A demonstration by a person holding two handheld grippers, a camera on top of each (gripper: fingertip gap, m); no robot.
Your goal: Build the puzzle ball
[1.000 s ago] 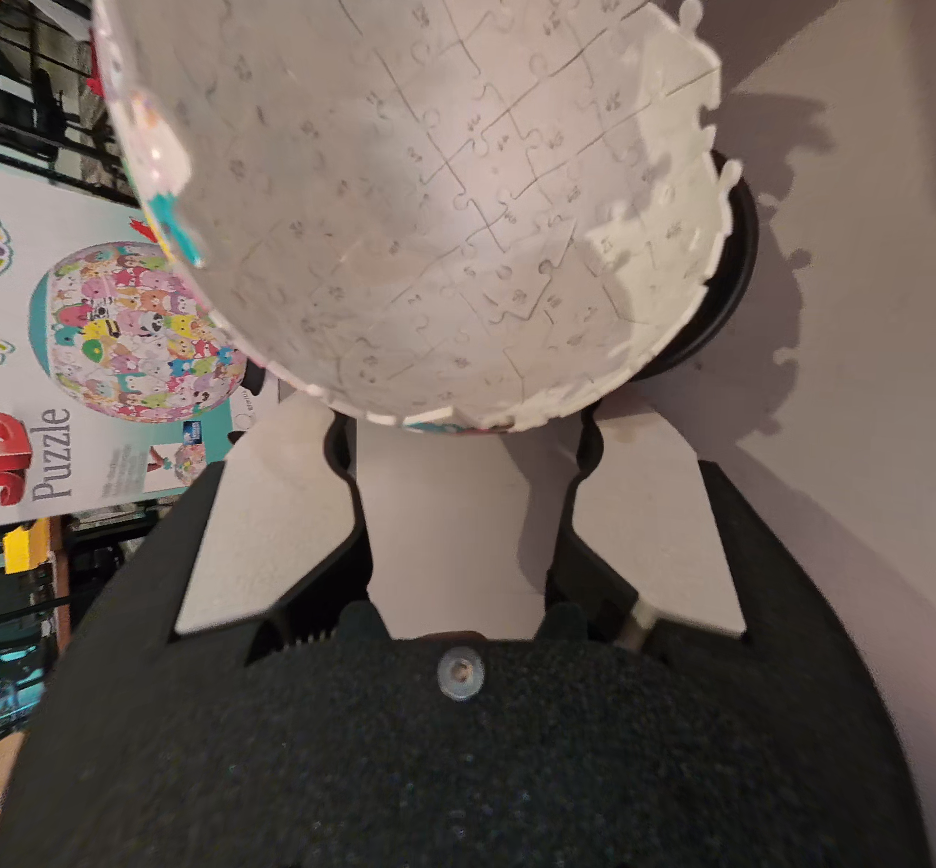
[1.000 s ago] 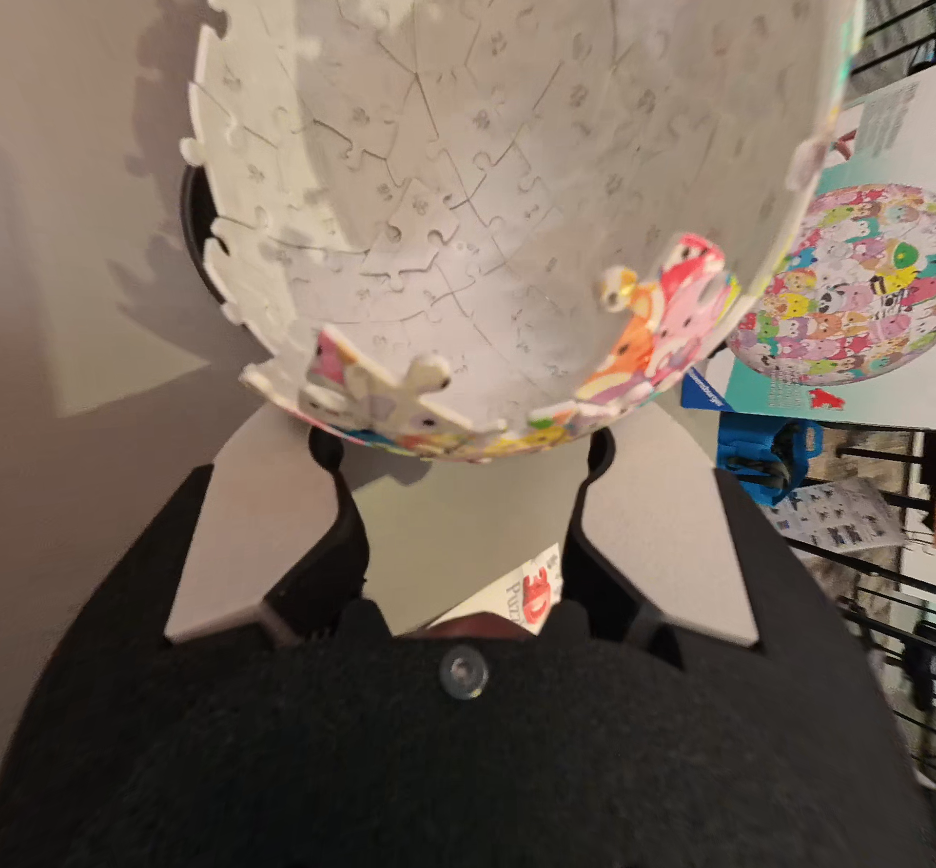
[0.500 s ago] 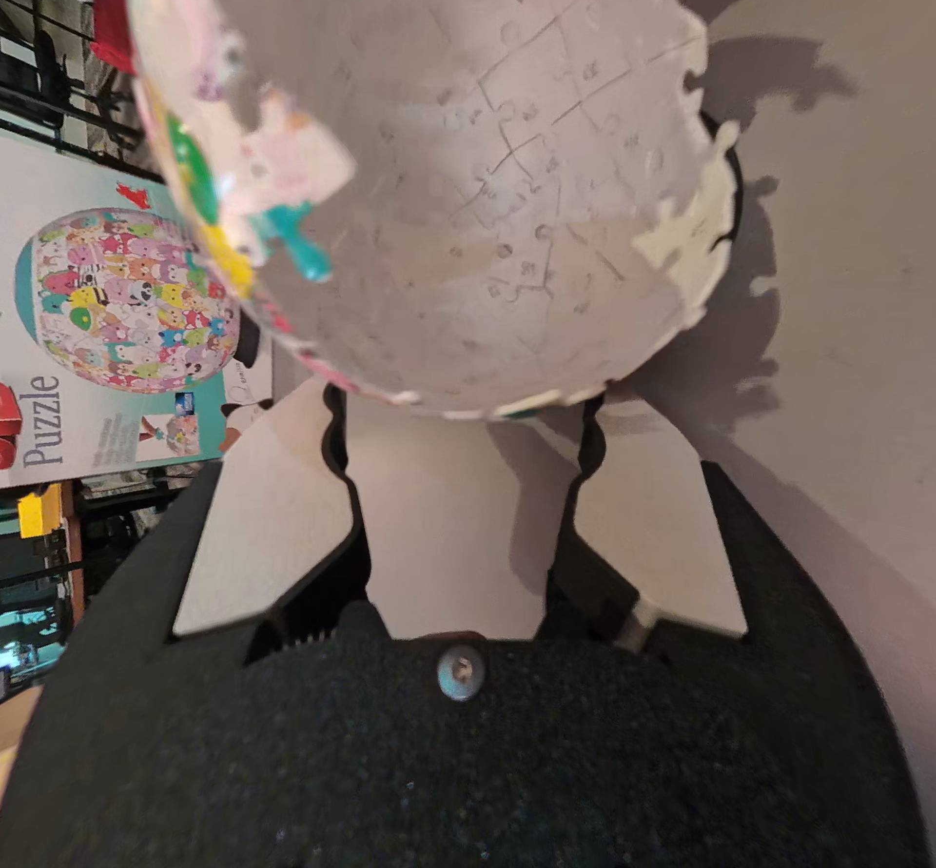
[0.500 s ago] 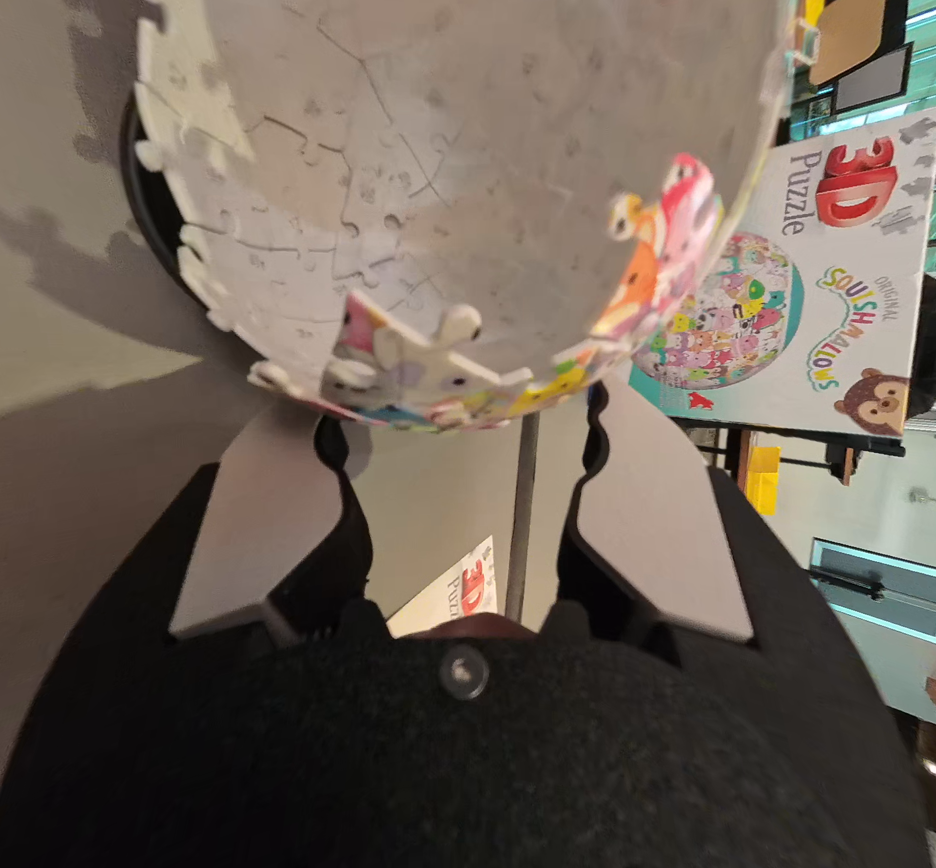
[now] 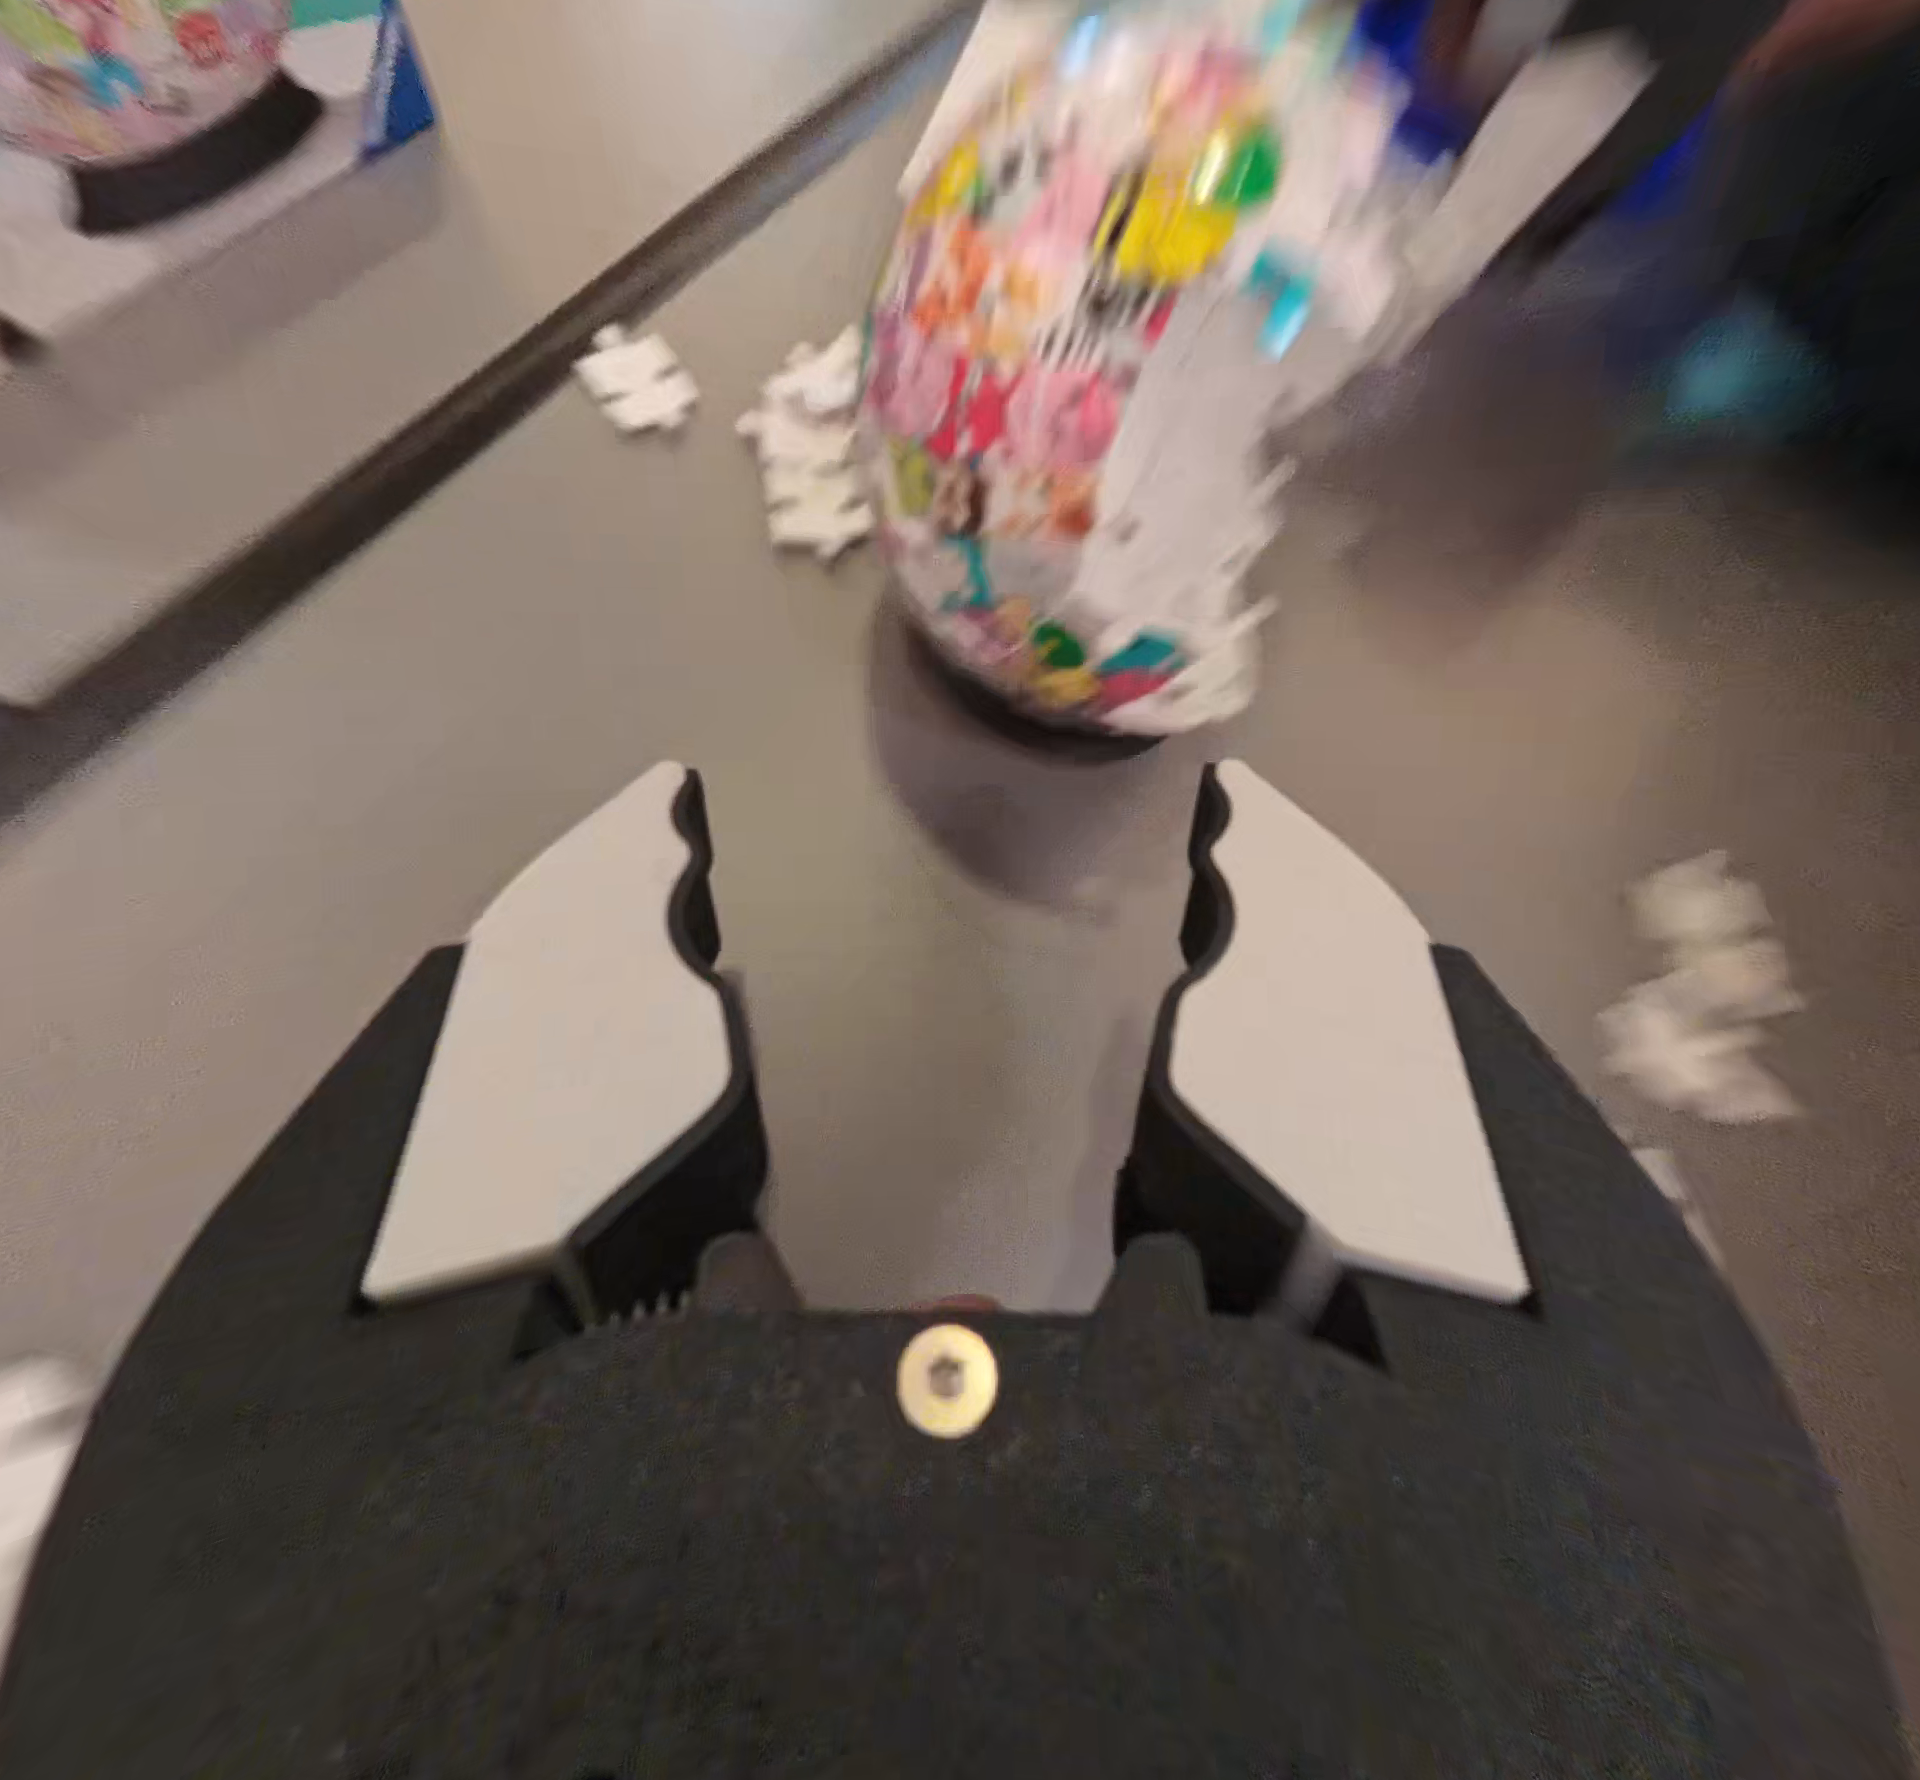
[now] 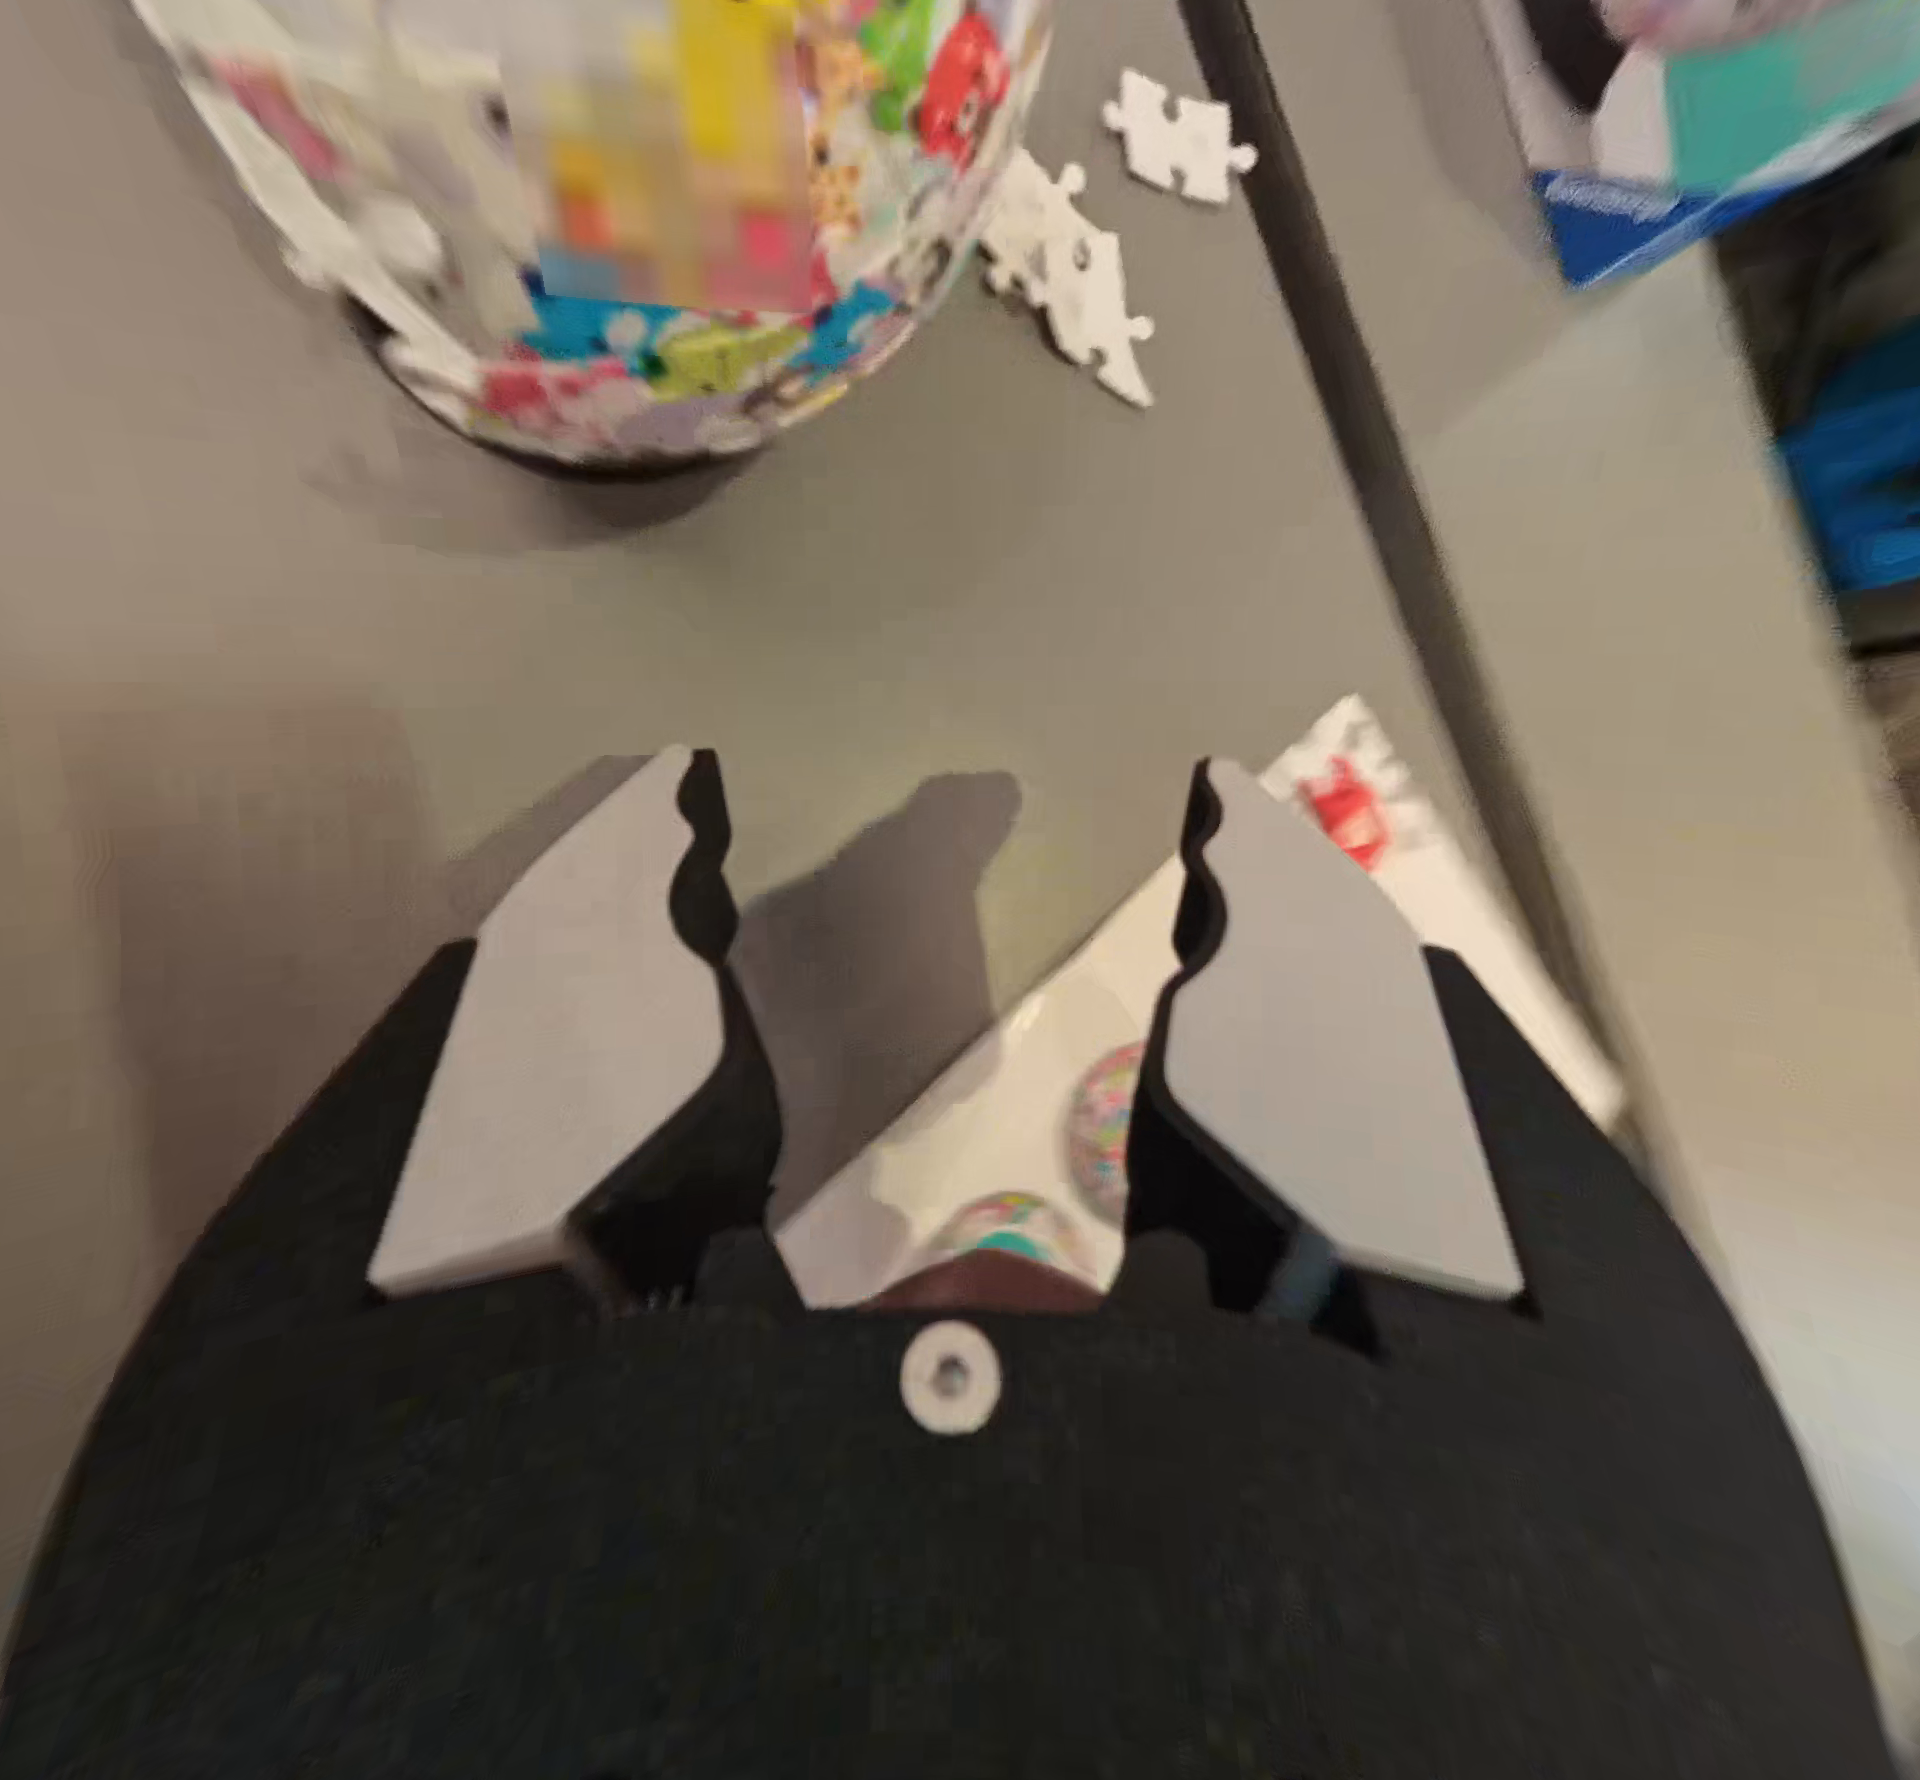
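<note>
Both hand-held grippers have been drawn back from the puzzle ball since the earlier frames: the white inner shell that filled each view then is now seen from outside and farther off, with bare grey surface (image 5: 520, 691) between it and the fingertips.

Nearest in the left wrist view, the left hand-held gripper (image 5: 945, 780) is seen with its jaws spread wide and nothing between them. Beyond its tips, well apart from them, the part-built puzzle ball (image 5: 1049, 400) is seated on a dark round stand (image 5: 1039, 738) on the surface; its coloured outer face is turned toward the left and its white inside and jagged open edge toward the right, all blurred. Loose white puzzle pieces (image 5: 805, 442) lie just behind the ball on its left, and another blurred cluster (image 5: 1694, 992) lies at the right. Farther back, across a dark seam in the surface, the puzzle box (image 5: 197, 68) is stood at the upper left. A dark blurred shape at the upper right cannot be made out.

In the right wrist view, the right hand-held gripper (image 6: 945, 774) is likewise released and empty. Beneath and between its fingers a white printed leaflet (image 6: 997, 1138) lies on the surface (image 6: 935, 587). Farther on, at the upper left, the puzzle ball (image 6: 852, 68) is seen on its stand (image 6: 603, 468), with white pieces (image 6: 1070, 276) beside it on the right and the box (image 6: 1745, 89) beyond the seam.
</note>
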